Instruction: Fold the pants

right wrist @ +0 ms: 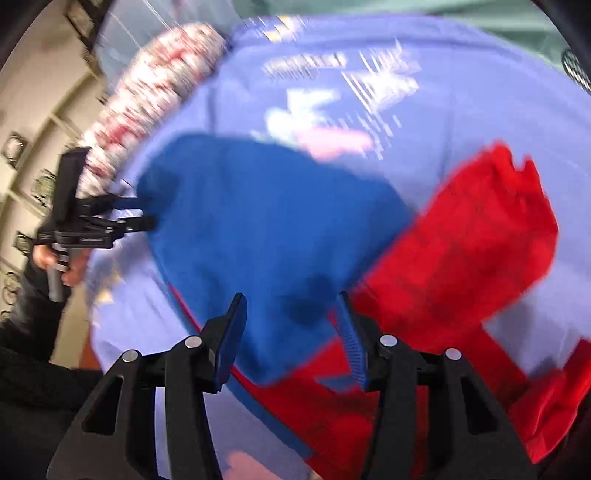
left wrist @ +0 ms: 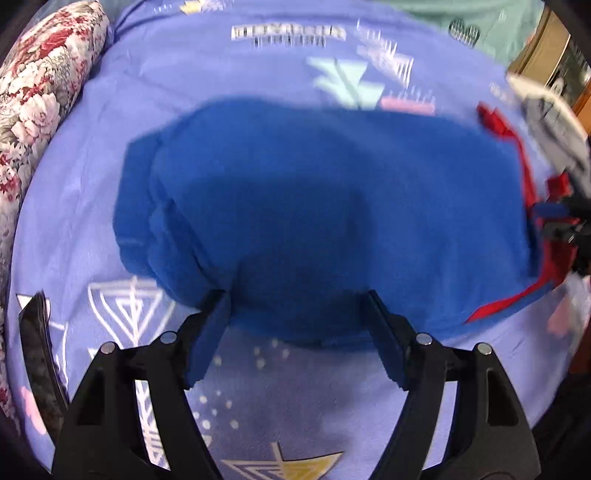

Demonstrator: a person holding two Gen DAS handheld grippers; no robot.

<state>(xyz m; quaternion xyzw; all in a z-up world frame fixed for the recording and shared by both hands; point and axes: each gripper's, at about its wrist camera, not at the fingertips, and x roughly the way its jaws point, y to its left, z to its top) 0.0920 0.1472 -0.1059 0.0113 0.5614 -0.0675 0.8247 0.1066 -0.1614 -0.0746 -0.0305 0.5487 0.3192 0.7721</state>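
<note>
The pants (left wrist: 314,206) are blue with red parts and lie folded on a lavender patterned bedsheet (left wrist: 303,398). In the right wrist view the blue fold (right wrist: 266,236) lies over the red part (right wrist: 461,240). My left gripper (left wrist: 295,306) is open, its fingertips at the near edge of the blue cloth, with nothing between them. My right gripper (right wrist: 293,306) is open just above the blue and red cloth. The left gripper also shows in the right wrist view (right wrist: 110,221) at the pants' far left edge. The right gripper shows in the left wrist view (left wrist: 565,221) at the pants' right edge.
A floral pillow (left wrist: 40,92) lies along the left side of the bed and shows in the right wrist view (right wrist: 147,110). A dark object (left wrist: 37,362) lies at the bed's lower left edge. Green fabric (left wrist: 480,18) lies beyond the sheet at the top.
</note>
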